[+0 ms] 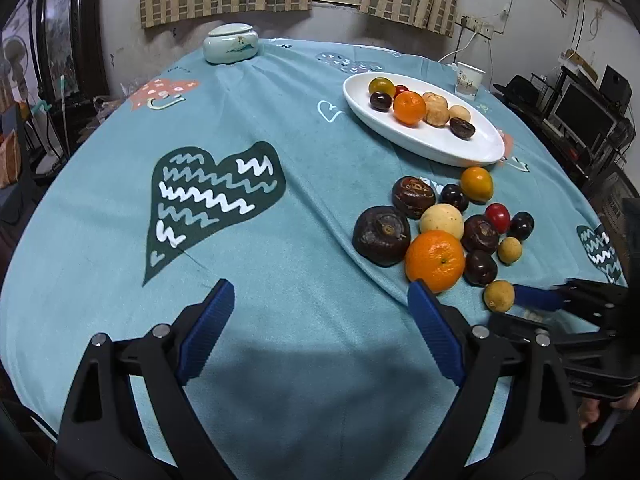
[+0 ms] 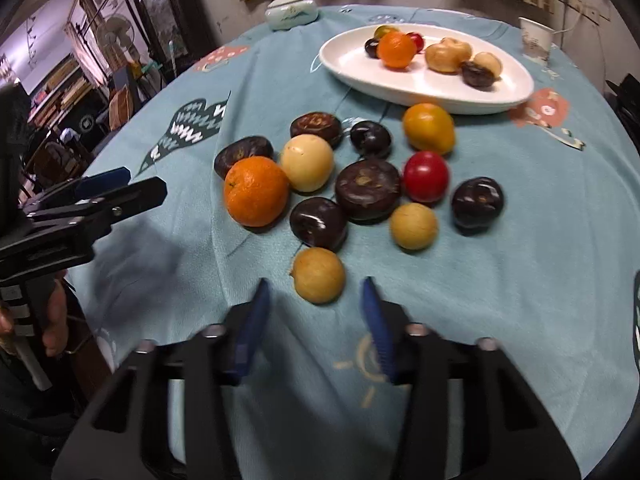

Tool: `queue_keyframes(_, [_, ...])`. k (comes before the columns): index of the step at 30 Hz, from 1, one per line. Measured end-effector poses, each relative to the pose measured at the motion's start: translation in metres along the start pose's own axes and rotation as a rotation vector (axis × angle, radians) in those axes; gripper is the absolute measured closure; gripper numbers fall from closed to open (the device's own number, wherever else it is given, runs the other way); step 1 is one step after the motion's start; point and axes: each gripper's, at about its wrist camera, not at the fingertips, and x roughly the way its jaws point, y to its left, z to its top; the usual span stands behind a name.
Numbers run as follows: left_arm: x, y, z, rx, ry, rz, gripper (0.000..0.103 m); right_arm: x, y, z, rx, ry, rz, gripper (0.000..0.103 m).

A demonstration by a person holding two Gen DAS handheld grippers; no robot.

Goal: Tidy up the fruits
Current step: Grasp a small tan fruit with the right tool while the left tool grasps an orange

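A pile of fruits lies on the teal tablecloth: an orange (image 2: 256, 191), dark chestnuts (image 2: 367, 190), a red tomato (image 2: 425, 176), pale round fruits. A small tan fruit (image 2: 318, 275) lies nearest, just ahead of my open right gripper (image 2: 316, 292), apart from its fingers; it also shows in the left wrist view (image 1: 498, 296). A white oval plate (image 2: 516, 88) at the back holds several fruits, including an orange (image 2: 396, 50). My left gripper (image 1: 320, 300) is open and empty, left of the pile, its right finger (image 1: 424, 304) close to the orange (image 1: 435, 260).
A pale lidded ceramic jar (image 1: 230, 44) stands at the table's far edge. A paper cup (image 1: 470, 79) stands behind the plate. The table edge curves away on both sides, with room furniture beyond.
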Motion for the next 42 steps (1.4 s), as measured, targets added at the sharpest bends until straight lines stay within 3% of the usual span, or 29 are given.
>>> queue_keyframes(2, [0.001, -0.005, 0.000, 0.005, 0.004, -0.019, 0.013, 0.003, 0.003, 0.003, -0.032, -0.018, -0.027, 0.074])
queue_keyframes(9, [0.009, -0.047, 0.001, 0.100, 0.009, -0.080, 0.013, -0.015, -0.020, -0.006, 0.036, -0.042, -0.089, 0.074])
queue_keyframes(15, [0.029, -0.062, 0.003, 0.105, 0.055, -0.109, 0.021, -0.026, -0.049, -0.017, 0.132, -0.040, -0.065, 0.074])
queue_keyframes(20, [0.050, -0.067, 0.007, 0.089, 0.109, -0.113, 0.048, -0.030, -0.056, -0.020, 0.146, -0.047, -0.041, 0.074])
queue_keyframes(29, [0.065, -0.081, 0.016, 0.107, 0.099, -0.091, 0.051, -0.033, -0.066, -0.022, 0.169, -0.053, -0.011, 0.074])
queue_keyframes(31, [0.064, -0.081, 0.018, 0.104, 0.087, -0.085, 0.059, -0.034, -0.066, -0.022, 0.169, -0.057, -0.010, 0.074])
queue_keyframes(42, [0.015, -0.083, 0.019, 0.116, 0.013, -0.140, 0.059, -0.053, -0.055, -0.016, 0.151, -0.107, -0.024, 0.074])
